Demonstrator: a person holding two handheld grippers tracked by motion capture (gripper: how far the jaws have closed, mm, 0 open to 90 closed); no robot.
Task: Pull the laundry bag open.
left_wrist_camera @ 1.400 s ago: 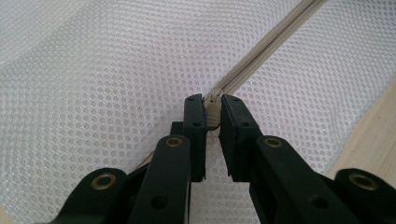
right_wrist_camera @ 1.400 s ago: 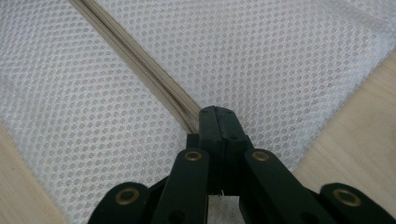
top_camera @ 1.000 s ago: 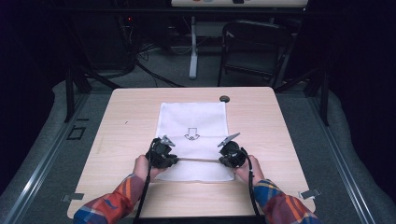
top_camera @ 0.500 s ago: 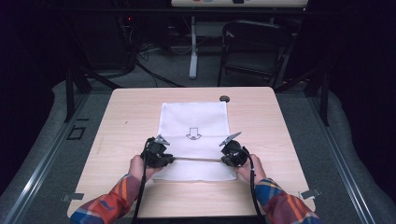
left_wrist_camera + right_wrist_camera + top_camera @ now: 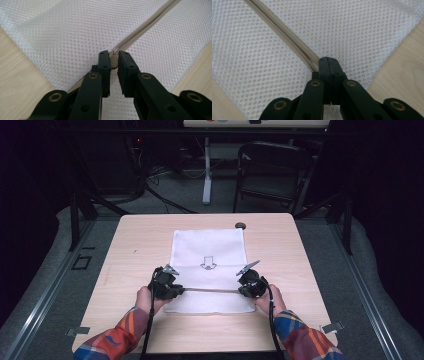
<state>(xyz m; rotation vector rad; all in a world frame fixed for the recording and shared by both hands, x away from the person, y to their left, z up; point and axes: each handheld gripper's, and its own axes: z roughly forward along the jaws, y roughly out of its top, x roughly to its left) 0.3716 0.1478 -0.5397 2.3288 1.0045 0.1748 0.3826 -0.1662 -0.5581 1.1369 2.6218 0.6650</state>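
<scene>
Mesh bag point(image 5: 209, 251) on wooden table point(image 5: 130, 245)

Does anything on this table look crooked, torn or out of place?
Nothing stands out. The white mesh bag lies flat and square on the table; its zipper runs straight between the left gripper and right gripper. No tear shows.

Small dark object point(image 5: 240, 225) at table's far edge too small to identify; chair point(image 5: 270, 172) half in darkness.
</scene>
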